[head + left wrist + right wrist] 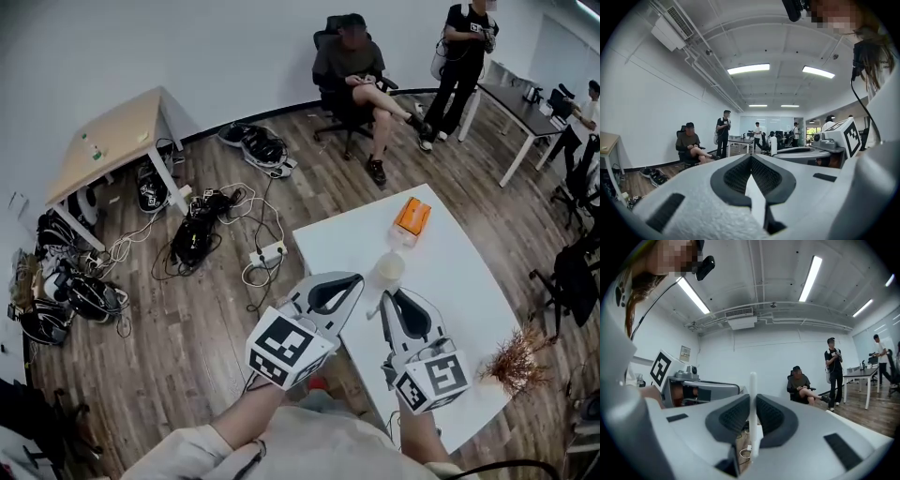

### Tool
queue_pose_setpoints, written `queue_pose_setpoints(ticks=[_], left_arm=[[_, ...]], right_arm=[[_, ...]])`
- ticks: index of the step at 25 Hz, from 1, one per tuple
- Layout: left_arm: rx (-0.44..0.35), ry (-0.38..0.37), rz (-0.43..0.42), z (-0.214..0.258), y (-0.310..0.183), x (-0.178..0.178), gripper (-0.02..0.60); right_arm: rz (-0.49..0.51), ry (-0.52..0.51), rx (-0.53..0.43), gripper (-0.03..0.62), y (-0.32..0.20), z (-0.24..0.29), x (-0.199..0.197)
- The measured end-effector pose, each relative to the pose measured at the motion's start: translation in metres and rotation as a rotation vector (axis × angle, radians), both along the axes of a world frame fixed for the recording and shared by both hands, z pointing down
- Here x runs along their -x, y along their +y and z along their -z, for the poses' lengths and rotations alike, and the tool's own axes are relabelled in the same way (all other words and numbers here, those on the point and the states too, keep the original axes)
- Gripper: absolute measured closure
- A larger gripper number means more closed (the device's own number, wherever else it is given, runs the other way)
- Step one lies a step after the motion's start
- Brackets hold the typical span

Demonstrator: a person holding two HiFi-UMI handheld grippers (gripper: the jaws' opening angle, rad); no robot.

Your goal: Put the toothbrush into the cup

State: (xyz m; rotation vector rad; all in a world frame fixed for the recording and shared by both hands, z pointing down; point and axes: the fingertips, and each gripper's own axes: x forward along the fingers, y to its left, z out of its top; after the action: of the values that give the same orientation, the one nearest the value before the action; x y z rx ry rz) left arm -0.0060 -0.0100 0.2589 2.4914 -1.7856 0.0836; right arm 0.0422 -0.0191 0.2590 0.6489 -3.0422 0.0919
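Over the white table (455, 272), the right gripper (386, 298) is clamped on a white toothbrush (752, 383) near the cup (389, 269); the left gripper (357, 279) is closed, holding nothing.

Bright ceiling strip lights (748, 68), soft shadows, dark fisheye corners

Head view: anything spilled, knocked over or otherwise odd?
Nothing spilled or tipped: on the table the cup stands upright and the orange box lies flat. The only mess is on the floor beside the table, where loose cables and bags lie in a tangle.
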Motion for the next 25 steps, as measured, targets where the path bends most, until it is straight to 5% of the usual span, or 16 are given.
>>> queue_pose_setpoints(ticks=[12,20,25], left_arm=[[0.022,0.022,0.102,-0.010,-0.013,0.064,0.575],[0.018,0.019,-0.070,-0.014,-0.065,0.089,0.575],[0.029,-0.004,-0.250,-0.009,-0.100,0.093,0.575]], right_arm=[[0.085,0.004,-0.009,0.539,-0.015,-0.002,0.060],[-0.094,-0.003,-0.011,0.539,-0.055,-0.010,0.085],[-0.280,-0.029,-0.023,0.539,-0.081,0.000,0.089]])
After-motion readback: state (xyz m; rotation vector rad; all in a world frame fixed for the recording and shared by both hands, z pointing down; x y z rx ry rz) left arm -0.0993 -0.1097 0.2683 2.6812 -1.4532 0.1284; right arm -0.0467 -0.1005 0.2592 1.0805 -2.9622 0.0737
